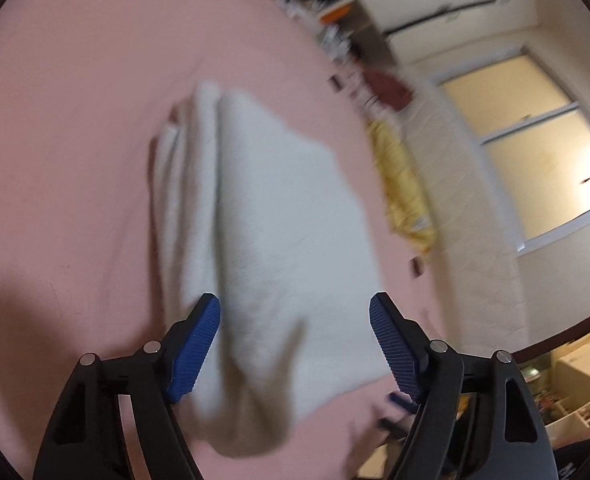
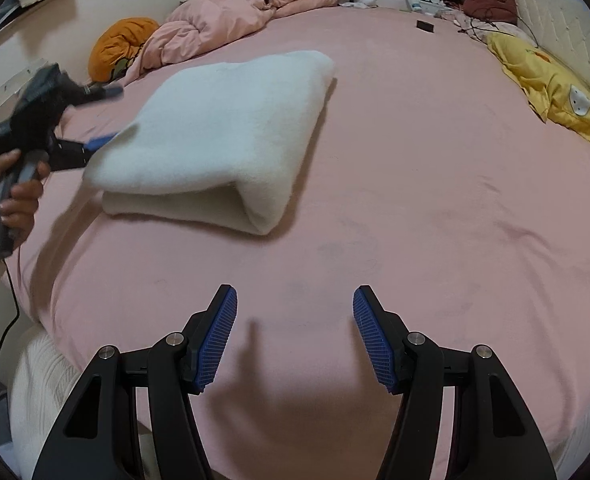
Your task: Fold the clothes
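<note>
Lying folded: one white towel [image 2: 219,136]

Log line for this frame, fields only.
item: folded white towel on pink bed | left claw: open at towel edge | right claw: open, empty

One folded white cloth [image 2: 219,136] is lying on one pink bed sheet [image 2: 415,208]. Two grippers are showing: the left gripper [image 1: 295,344] and the right gripper [image 2: 295,336], each carrying two blue-padded fingers, so four pads in all. One hand [image 2: 13,200] is showing, wrapped around one grey handle. One crumpled pink duvet [image 2: 231,12] is lying at the far edge, one orange cushion [image 2: 119,46] beside it, one yellow blanket [image 2: 551,84] at the right, and one small black object [image 2: 425,25] is sitting on the sheet
</note>
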`<state>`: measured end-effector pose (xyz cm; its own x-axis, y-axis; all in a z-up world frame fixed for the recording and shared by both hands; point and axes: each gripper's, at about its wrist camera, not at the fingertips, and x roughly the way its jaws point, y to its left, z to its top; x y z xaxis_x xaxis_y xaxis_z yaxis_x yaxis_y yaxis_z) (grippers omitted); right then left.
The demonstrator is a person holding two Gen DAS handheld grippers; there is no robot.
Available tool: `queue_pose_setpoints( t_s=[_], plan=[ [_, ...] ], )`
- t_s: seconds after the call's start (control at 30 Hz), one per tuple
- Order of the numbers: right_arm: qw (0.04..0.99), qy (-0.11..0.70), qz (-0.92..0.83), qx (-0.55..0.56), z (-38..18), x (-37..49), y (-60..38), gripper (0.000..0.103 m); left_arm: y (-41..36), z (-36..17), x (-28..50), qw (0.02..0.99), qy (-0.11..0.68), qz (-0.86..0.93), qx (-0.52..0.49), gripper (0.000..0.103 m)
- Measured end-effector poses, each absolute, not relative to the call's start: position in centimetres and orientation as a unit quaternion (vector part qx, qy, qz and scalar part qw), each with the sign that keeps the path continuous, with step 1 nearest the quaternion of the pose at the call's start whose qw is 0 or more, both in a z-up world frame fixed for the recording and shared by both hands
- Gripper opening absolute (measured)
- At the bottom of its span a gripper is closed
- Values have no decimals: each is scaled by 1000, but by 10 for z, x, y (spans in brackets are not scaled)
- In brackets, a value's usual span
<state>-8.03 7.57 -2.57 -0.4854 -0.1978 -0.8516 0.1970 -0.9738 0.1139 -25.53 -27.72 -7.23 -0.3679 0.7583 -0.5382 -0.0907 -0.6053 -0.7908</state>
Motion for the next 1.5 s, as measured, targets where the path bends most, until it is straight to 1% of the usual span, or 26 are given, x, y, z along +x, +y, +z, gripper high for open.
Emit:
queue_pose_setpoints(
  t_s=[0.07,0.2,0.27,0.3,0.37,0.4,0.5,0.67,0.77,0.87,0.9,1.0,1.07,1.2,1.27,1.3,1.37,1.4,1.43,1.5],
  plan=[
    [111,-8,-860,498,-28,-83,79,61,-271,-78,-260,286,-343,745,-495,77],
    [110,-15,-855,507,-34,-87,80,61,-266,-72,-264,328,-378,729,-466,76],
    [111,-18,-852,512,-36,-88,81,61,-261,-72,-269,330,-370,733,-467,73],
    [111,-18,-851,513,-37,-89,81,61,-258,-75,-273,329,-365,731,-473,69],
    [111,-18,-849,516,-39,-89,81,61,-254,-88,-281,302,-352,732,-499,50],
    [111,-19,-848,518,-40,-89,81,61,-256,-96,-285,288,-360,728,-508,27],
    [113,-21,-847,519,-41,-88,80,61,-263,-100,-286,304,-395,716,-489,21],
    [113,-18,-848,517,-40,-89,81,61,-272,-80,-273,316,-420,729,-439,17],
    [111,-21,-847,519,-41,-89,82,61,-286,-69,-266,318,-424,740,-414,17],
    [111,-21,-845,522,-42,-88,82,61,-293,-93,-270,277,-420,740,-447,16],
    [112,-21,-844,524,-43,-88,81,61,-297,-100,-269,270,-430,737,-446,16],
    [114,-19,-846,521,-40,-87,82,61,-306,-96,-252,285,-470,740,-387,16],
    [114,-19,-846,521,-40,-87,82,61,-308,-101,-249,285,-486,737,-375,16],
    [116,-19,-844,523,-42,-89,79,61,-302,-122,-261,254,-487,723,-419,15],
    [114,-9,-851,513,-39,-89,76,61,-304,-112,-259,255,-488,726,-411,15],
    [112,0,-856,504,-36,-89,74,61,-305,-104,-257,254,-487,731,-406,17],
    [114,18,-867,484,-34,-94,67,61,-307,-86,-252,256,-481,737,-400,37],
    [117,27,-873,473,-34,-97,63,62,-305,-77,-250,256,-471,743,-400,59],
    [120,37,-878,463,-33,-101,58,64,-304,-73,-247,253,-458,750,-405,69],
    [121,54,-881,455,-39,-111,47,65,-309,-71,-236,246,-434,752,-430,69]
  ],
)
